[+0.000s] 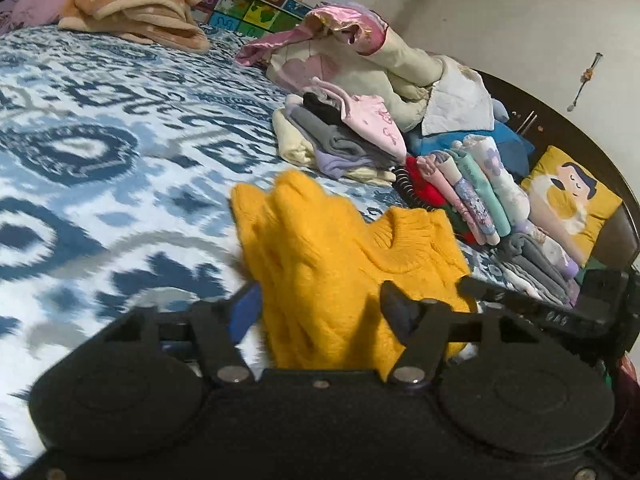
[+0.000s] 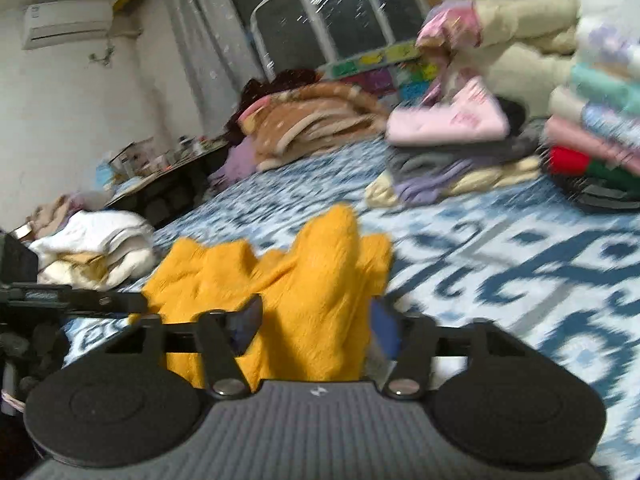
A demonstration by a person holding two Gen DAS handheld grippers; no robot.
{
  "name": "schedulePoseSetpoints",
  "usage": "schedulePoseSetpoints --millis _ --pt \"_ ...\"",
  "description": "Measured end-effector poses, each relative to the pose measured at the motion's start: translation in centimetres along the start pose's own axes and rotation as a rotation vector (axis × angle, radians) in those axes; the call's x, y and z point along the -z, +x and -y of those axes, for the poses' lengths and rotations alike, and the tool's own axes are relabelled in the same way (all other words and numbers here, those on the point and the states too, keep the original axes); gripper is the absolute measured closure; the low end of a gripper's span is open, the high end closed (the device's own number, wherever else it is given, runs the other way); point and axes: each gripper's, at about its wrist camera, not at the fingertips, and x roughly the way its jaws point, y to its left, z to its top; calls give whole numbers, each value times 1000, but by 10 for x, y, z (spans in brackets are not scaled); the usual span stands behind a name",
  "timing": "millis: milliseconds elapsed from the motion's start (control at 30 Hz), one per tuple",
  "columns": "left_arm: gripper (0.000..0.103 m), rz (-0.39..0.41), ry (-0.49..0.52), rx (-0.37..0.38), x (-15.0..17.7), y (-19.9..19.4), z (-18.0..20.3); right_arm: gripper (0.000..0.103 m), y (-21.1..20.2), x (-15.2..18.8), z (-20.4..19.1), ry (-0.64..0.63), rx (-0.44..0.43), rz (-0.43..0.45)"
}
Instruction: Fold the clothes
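A: While both views blur, what is your left gripper [image 1: 320, 308] doing?

B: Your jaws are partly apart with the sweater [image 1: 344, 264] bunched between them, a fuzzy, chunky yellow knit; its ribbed collar shows. Whether the pads truly pinch it, I cannot tell.

A: And the right gripper [image 2: 316, 320]?

B: The same: narrow gap, yellow knit filling it, grip unclear. The sweater lies rumpled on your blue-and-white patterned bedspread [image 1: 100, 128].

A: Farther off?

B: A soft folded stack [image 1: 340, 136], then a plush brown blanket [image 1: 140, 4].

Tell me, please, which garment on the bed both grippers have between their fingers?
The yellow knitted sweater, bunched between the left gripper and right gripper; the folded stacks lie untouched beyond.
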Motion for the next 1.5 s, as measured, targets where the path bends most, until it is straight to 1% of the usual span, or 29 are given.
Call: schedulePoseSetpoints --millis 33,67,100,133,233,333,400,500,567,600,633,700,733,767,800,833,867,933,967,1033,1067,1100,1167,1200,1233,1333,1400,1433,1500 --pt "72 10 7 6 1 7 2 76 4 1 2 9 -13 8" --pt "78 25 24 7 0 12 4 84 6 0 3 11 -20 26" --pt "81 39 41 7 -2 16 6 85 7 -1 4 14 -21 48" --pt "82 56 54 17 -5 19 6 85 8 -5 6 16 -14 77" --pt "83 118 73 80 -24 22 0 86 11 -16 8 -10 -18 185" --pt "83 146 43 125 -40 35 -17 86 22 -25 17 11 -51 249" --pt "83 150 11 150 -48 47 -30 86 38 -29 27 40 -48 235" --pt "83 119 -13 159 -55 69 -43 86 59 -28 46 128 -28 185" --pt "83 42 -33 90 -57 89 -49 85 73 -27 54 165 -2 126" --pt "81 17 -51 67 -57 95 -52 85 81 -26 57 180 5 80" --pt "79 11 -78 68 -56 97 -57 85 86 -25 60 194 3 50" --pt "74 15 -98 61 -59 93 -59 78 87 -26 65 230 1 47" --pt "74 21 -98 54 -60 87 -58 63 84 -27 67 248 11 55" --pt "64 28 -94 45 -62 80 -56 50 79 -29 67 265 23 70" --pt "55 35 -90 36 -64 72 -54 49 73 -30 67 272 28 91" --pt "55 50 -73 23 -65 63 -50 49 66 -32 64 259 29 117" --pt "55 74 -39 3 -66 53 -44 49 57 -34 58 214 40 150" --pt "55 126 44 -25 -67 33 -30 49 40 -36 39 82 65 213" --pt "55 146 106 -3 -65 27 -19 49 37 -35 30 25 47 219" --pt "55 157 207 85 -60 23 -1 49 33 -32 12 -85 -14 214" --pt "55 150 252 106 -57 24 8 49 34 -29 2 -144 -32 199" --pt "55 109 300 70 -49 34 12 50 41 -24 -6 -203 -24 158" --pt "55 -17 416 -74 -28 66 15 48 63 -13 -16 -288 20 42" --pt "54 -43 456 -115 -20 76 16 46 78 -7 -16 -306 41 -36" --pt "54 -17 473 -114 -13 79 15 44 88 -4 -14 -315 52 -68" --pt "54 -9 487 -101 -14 74 15 43 87 -11 -10 -278 26 -63" --pt "54 -3 487 -78 -15 68 14 44 78 -15 -8 -259 -7 -24" --pt "54 14 480 -68 -18 64 14 46 74 -19 -8 -248 -11 4" --pt "54 88 446 -50 -29 55 15 46 67 -28 -8 -233 -12 65"
